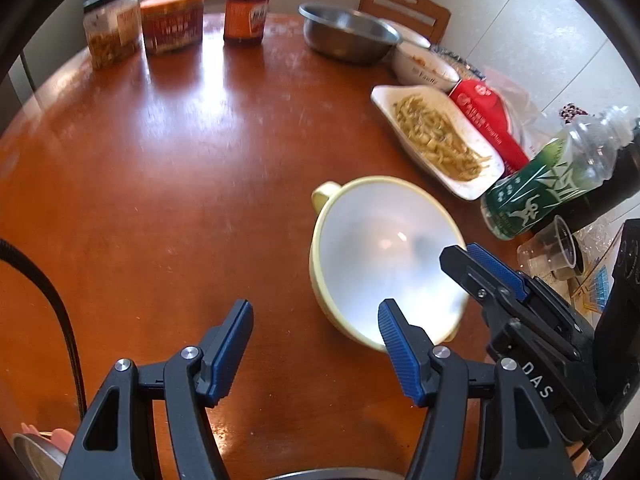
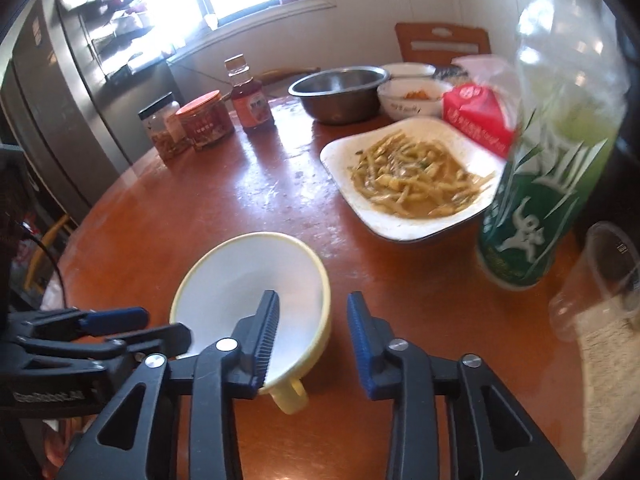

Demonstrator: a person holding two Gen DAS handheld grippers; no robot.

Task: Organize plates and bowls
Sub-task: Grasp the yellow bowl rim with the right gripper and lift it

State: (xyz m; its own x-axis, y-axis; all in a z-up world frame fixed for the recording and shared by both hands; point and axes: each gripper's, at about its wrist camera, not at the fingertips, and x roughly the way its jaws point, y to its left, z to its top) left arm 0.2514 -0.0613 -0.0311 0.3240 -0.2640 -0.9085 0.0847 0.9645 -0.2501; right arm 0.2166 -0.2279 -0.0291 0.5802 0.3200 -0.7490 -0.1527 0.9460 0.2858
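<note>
The right gripper (image 2: 313, 320), jaws apart, straddles the near rim of the pale yellow handled bowl (image 2: 240, 280). The left gripper (image 1: 315, 344), also released, hangs over bare brown wooden table (image 1: 160, 180) left of it.

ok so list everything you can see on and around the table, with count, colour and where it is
table: 1, reddish-brown wood, under everything
handled bowl: 1, pale yellow, white inside, empty, near edge
square dish: 1, white, holds yellowish strips of food, right of centre
metal bowl: 1, steel, far side
ceramic bowls: 2, white, beside the metal bowl
jars: 2, one black-lidded, one orange-lidded, far left
sauce bottle: 1, reddish, by the jars
red carton: 1, behind the dish
drink bottle: 1, clear with green label, right
plastic cup: 1, clear, right edge
chair: 1, wooden, beyond the table
fridge: 1, steel, left
left gripper: black, blue pads, open
right gripper: same, straddling the bowl's near rim
</note>
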